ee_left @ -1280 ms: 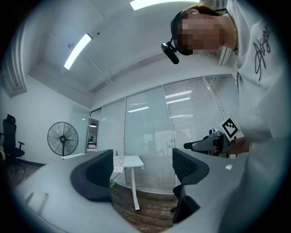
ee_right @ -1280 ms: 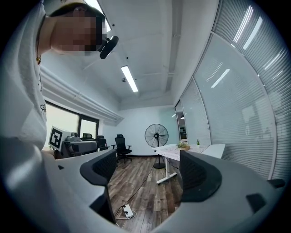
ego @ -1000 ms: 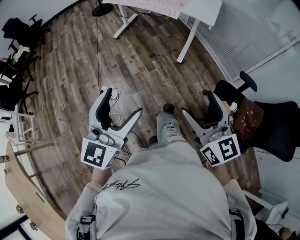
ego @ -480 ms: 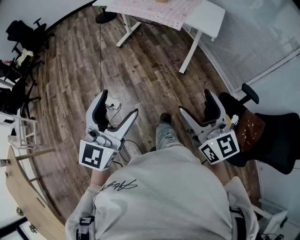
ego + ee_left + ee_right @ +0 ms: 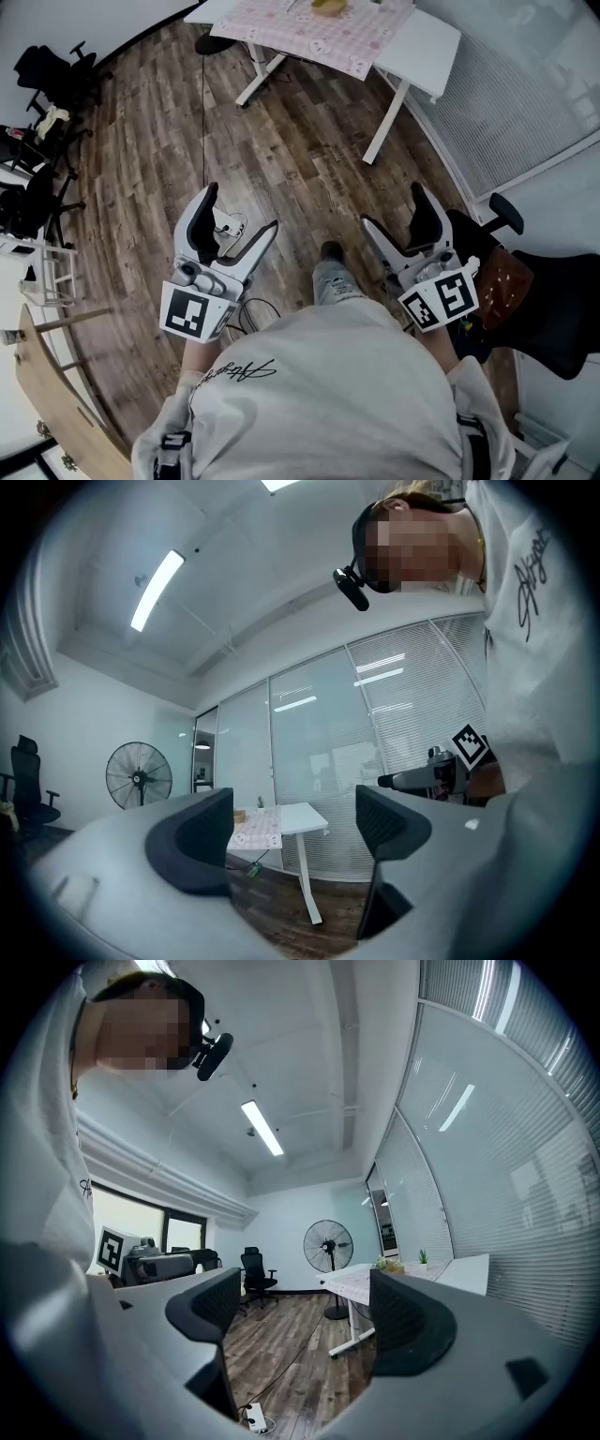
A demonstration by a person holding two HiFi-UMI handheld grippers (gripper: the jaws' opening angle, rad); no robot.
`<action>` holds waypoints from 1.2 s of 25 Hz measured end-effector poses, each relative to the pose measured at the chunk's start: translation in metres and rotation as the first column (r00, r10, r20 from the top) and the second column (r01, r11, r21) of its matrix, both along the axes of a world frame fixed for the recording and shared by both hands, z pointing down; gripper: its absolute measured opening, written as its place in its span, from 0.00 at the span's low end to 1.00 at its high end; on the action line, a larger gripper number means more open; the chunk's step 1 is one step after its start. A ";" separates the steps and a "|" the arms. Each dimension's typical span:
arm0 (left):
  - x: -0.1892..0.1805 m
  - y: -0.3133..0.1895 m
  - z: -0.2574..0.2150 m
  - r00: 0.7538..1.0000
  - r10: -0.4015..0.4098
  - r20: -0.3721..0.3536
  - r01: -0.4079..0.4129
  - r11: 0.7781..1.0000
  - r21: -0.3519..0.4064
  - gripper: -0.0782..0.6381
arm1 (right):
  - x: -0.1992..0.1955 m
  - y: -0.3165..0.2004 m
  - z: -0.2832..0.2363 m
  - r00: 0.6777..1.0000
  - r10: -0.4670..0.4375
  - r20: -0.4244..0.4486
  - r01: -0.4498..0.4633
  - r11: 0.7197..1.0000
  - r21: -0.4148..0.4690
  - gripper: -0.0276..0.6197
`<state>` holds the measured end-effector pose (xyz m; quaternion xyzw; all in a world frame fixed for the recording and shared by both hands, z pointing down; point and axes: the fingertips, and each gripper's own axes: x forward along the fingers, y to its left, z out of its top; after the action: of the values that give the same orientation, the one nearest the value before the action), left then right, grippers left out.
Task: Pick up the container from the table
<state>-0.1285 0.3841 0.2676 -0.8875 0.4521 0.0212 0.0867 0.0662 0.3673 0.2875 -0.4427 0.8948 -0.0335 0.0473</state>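
Gaping wide, the left gripper held nothing; its own view showed only the room's far side between the two dark jaws. The right gripper was likewise spread apart and empty, with bare floor and a distant standing fan in the gap. Both tools pointed forward, away from the body, at about the same level, one on each side of the person's jeans-clad leg. Their marker cubes faced up toward the head camera, the left cube and the right cube close against the pale shirt. The hands behind the cubes were mostly hidden.

Below the left gripper a white power strip lay on the wooden floor, a thin cable running from it. A black office chair stood just beside the right gripper. Well ahead, at the top of the head view, stood the white table, part covered by a pink patterned cloth. A yellowish item sat on that cloth, far from both grippers; it was too small to tell whether it was the container.
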 end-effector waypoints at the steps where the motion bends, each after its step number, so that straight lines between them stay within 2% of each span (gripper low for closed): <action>1: 0.002 -0.008 0.001 1.000 0.000 0.002 0.000 1.000 -0.003 0.66 | 0.003 -0.007 0.002 1.000 0.005 0.001 -0.005 1.000 -0.005 0.68; 8: 0.021 -0.066 0.005 1.000 0.002 0.003 -0.002 1.000 -0.021 0.66 | 0.025 -0.063 0.012 1.000 0.023 0.012 -0.023 0.998 -0.053 0.68; 21: 0.044 -0.181 -0.005 0.999 -0.034 0.003 0.034 0.999 0.007 0.66 | 0.043 -0.183 0.003 1.000 -0.028 0.007 0.028 0.999 -0.026 0.68; 30: 0.059 -0.235 -0.001 0.999 -0.049 0.004 0.049 0.999 0.001 0.66 | 0.059 -0.241 0.008 0.999 -0.046 0.005 0.046 0.998 -0.031 0.68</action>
<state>-0.0692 0.1489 0.2664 -0.8761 0.4737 0.0173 0.0884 0.1252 0.1260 0.2957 -0.4224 0.9041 -0.0495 0.0413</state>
